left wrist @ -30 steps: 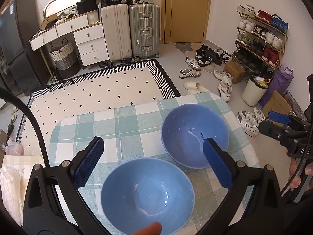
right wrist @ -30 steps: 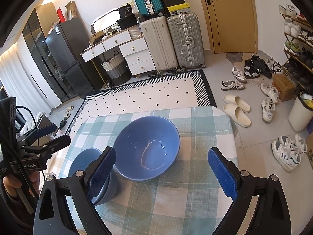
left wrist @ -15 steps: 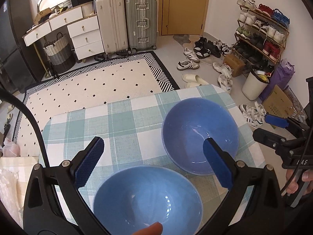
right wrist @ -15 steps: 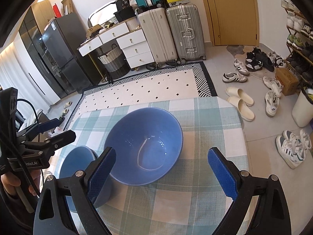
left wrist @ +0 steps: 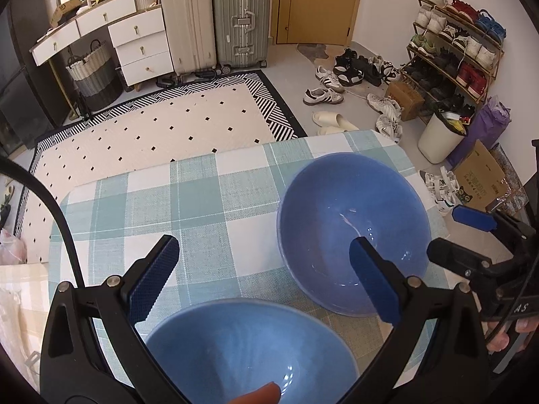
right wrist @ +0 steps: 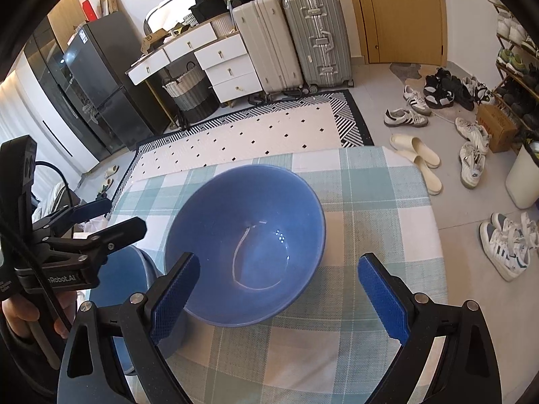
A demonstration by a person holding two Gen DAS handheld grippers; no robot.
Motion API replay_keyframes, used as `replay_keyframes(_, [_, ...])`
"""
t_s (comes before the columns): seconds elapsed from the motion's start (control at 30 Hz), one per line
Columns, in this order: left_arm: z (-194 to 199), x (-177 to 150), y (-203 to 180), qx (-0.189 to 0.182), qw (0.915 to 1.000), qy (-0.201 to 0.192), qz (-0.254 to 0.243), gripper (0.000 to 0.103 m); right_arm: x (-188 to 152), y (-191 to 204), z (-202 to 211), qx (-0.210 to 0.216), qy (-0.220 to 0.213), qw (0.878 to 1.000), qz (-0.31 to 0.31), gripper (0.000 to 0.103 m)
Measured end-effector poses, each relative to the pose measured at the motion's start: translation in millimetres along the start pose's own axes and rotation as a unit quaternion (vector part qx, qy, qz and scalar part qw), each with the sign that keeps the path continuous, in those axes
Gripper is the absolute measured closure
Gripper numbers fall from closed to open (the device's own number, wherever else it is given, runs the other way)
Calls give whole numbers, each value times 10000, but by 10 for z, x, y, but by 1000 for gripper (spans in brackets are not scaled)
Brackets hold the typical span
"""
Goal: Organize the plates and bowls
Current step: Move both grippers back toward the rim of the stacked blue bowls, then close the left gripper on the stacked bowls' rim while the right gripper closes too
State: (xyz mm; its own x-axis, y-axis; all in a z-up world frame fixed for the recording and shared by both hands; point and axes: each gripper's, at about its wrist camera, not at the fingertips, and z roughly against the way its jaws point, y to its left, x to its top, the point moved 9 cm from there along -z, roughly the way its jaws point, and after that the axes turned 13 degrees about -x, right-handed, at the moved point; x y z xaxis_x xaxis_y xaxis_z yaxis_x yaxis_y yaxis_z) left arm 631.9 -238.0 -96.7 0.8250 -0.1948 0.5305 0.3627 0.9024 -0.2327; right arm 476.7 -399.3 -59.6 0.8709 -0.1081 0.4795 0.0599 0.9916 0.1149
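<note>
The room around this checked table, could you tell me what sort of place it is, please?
Probably a lived-in home, perhaps an entryway or multipurpose room: a shoe rack with shoes scattered nearby, suitcases against the wall, and a white chest of drawers.

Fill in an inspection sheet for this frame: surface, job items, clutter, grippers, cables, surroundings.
Surface: table under a green-and-white checked cloth.
Job's things: large blue bowl and smaller blue bowl, both upright, empty, side by side.
Clutter: nothing seen on the table.
Grippers: left gripper open above the smaller bowl; right gripper open at the large bowl's near rim; neither holding anything.
Cables: black cable at the left gripper.
Surroundings: suitcases, drawers, rug, shoes on the floor.
</note>
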Motion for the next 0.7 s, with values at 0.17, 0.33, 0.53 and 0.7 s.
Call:
replay_keyframes(0.17, [-236,-33,-6,-42,9999,114,40,4,-20,5,-90,14,70,10000,-9,7])
replay_keyframes(0.33, [-443,-43,24,-47,9998,195,97,6,-49,-37,-186,22,136,9999,-82,7])
replay_keyframes(0.53, [-602,-67,42,-70,9995,290,107,13,-99,-60,-319,1,250,9996,-88,11])
replay_keyframes(0.7, [-692,-72,51,-128,9994,314,100,24,-175,-17,-439,45,360,9993,-22,22])
